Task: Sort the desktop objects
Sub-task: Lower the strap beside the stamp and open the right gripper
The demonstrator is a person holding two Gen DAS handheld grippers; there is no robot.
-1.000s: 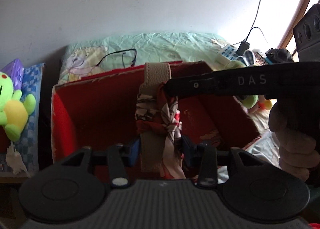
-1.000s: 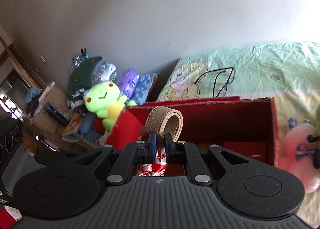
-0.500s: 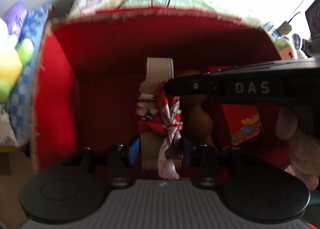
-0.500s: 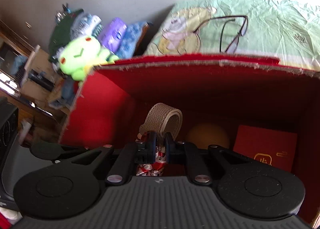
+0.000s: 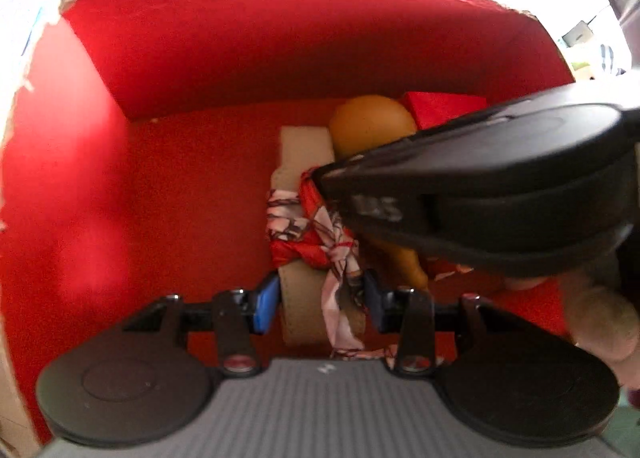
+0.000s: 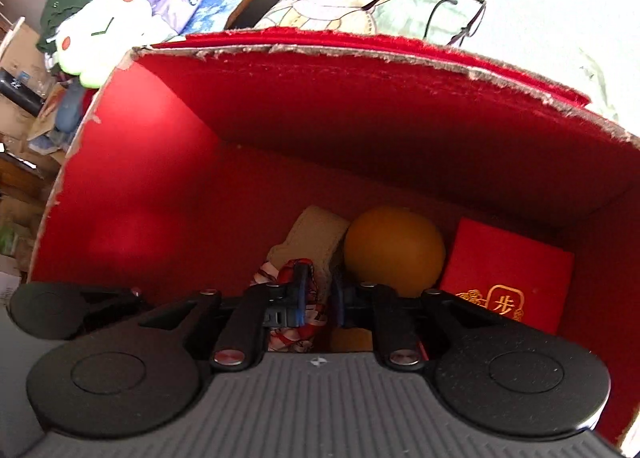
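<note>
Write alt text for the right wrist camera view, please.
The right gripper, jaws slightly parted, has just been opening around a beige strap tied with a red patterned scarf, low inside a red box. An orange ball and red envelope lie beside it.

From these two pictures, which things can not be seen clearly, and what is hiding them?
- Left wrist view: the right claw covers most of the orange gourd and the small red box.
- Right wrist view: the belt runs under the claw's body; its near end is hidden.
- Right wrist view: the red packet has its lower edge hidden.
- Left wrist view: the right claw's lettering is blurred.
</note>
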